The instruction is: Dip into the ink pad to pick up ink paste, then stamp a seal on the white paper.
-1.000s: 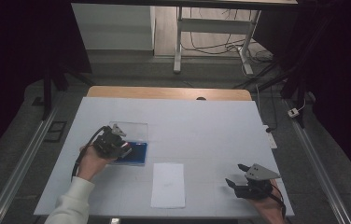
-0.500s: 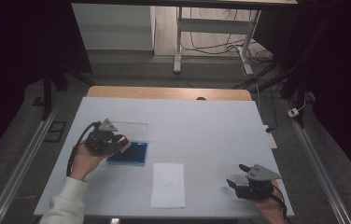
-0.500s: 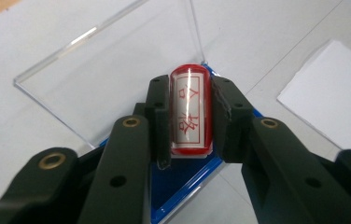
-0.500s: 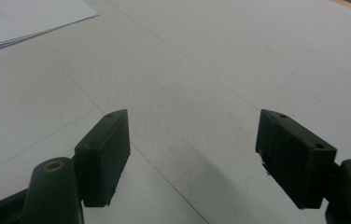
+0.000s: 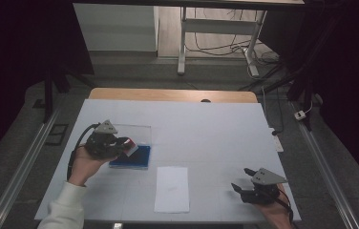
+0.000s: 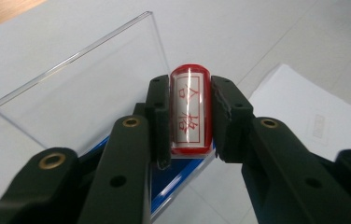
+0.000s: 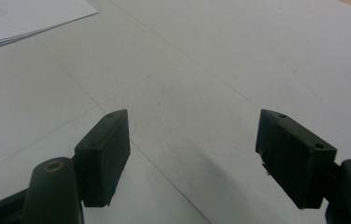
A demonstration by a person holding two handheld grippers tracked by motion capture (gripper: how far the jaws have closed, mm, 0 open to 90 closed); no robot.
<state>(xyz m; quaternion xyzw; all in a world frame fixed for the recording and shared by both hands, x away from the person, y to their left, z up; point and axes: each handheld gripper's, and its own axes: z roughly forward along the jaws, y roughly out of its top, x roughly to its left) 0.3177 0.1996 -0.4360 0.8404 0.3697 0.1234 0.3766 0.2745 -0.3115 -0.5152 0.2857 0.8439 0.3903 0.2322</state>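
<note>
Since the earlier frame, the left gripper (image 5: 121, 143) has come up off the blue ink pad (image 5: 137, 157) and now hangs just above it, at the left of the high view. Its jaws squeeze a red stamp (image 6: 191, 112) between them; red letters show on the stamp's white face in the left gripper view. A clear lid (image 6: 85, 88) stands open behind the pad. A white paper sheet (image 5: 172, 189) lies in the lower middle. The right gripper (image 5: 240, 181) has stayed at the lower right, its jaws wide apart with nothing between them, over the white table (image 5: 216, 129).
</note>
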